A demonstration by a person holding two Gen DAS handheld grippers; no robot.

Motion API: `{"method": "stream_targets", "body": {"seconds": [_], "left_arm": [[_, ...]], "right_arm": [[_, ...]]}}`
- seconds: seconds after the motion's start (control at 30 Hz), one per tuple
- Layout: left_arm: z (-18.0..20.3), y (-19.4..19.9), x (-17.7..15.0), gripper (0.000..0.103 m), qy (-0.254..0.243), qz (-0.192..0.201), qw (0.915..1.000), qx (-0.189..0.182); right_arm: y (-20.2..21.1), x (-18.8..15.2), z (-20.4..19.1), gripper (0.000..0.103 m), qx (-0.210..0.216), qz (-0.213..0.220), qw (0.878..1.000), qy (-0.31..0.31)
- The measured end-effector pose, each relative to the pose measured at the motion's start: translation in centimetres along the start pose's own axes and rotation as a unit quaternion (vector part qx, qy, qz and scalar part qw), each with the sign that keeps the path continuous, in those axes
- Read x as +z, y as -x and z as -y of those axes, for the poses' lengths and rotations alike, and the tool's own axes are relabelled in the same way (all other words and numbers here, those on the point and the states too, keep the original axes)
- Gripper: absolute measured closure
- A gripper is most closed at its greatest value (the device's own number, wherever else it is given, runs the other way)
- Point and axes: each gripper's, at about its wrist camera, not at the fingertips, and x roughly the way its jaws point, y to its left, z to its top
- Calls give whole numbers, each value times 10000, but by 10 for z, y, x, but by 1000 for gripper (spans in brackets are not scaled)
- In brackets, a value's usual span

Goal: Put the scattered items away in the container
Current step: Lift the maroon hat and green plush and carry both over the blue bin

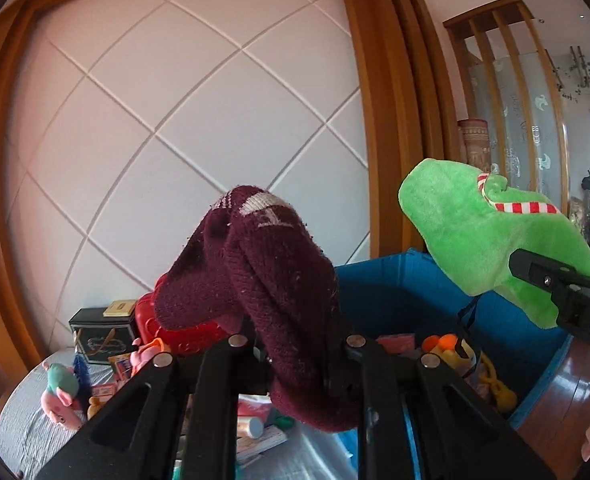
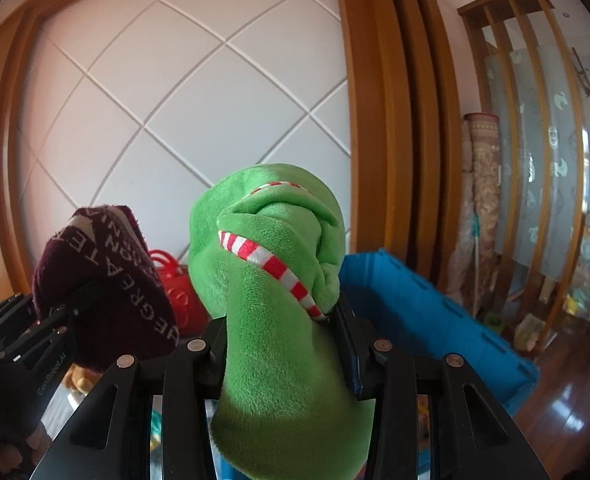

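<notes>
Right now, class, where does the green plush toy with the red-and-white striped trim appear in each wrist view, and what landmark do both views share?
Left wrist view: green plush toy at right, above the blue container's rim, clamped by the right hand-held gripper.
Right wrist view: centre foreground, between the fingers.
Shared landmark: the maroon knitted sock.
</notes>
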Motion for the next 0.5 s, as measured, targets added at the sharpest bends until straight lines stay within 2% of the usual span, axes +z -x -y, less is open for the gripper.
{"method": "stream_targets", "body": {"seconds": [0.17, 0.27, 0.33, 0.43, 0.5], "left_arm": [[87, -36, 9, 88, -93, -268, 9995, -137], [127, -61, -5, 88, -376, -780, 9962, -59], [142, -79, -25, 88, -464, -1335, 9899, -101], [160, -100, -52, 88, -382, -2207, 9740, -351], [173, -108, -69, 88, -326, -2562, 9648, -486]], "right_arm": [[-34, -7, 80, 63, -85, -310, 9994, 147], [-57, -19, 115, 63, -75, -626, 9978, 183], [-70, -34, 135, 63, -87, -807, 9965, 177], [-93, -56, 165, 63, -50, -1126, 9936, 90], [-103, -71, 177, 63, -12, -1295, 9915, 130]]}}
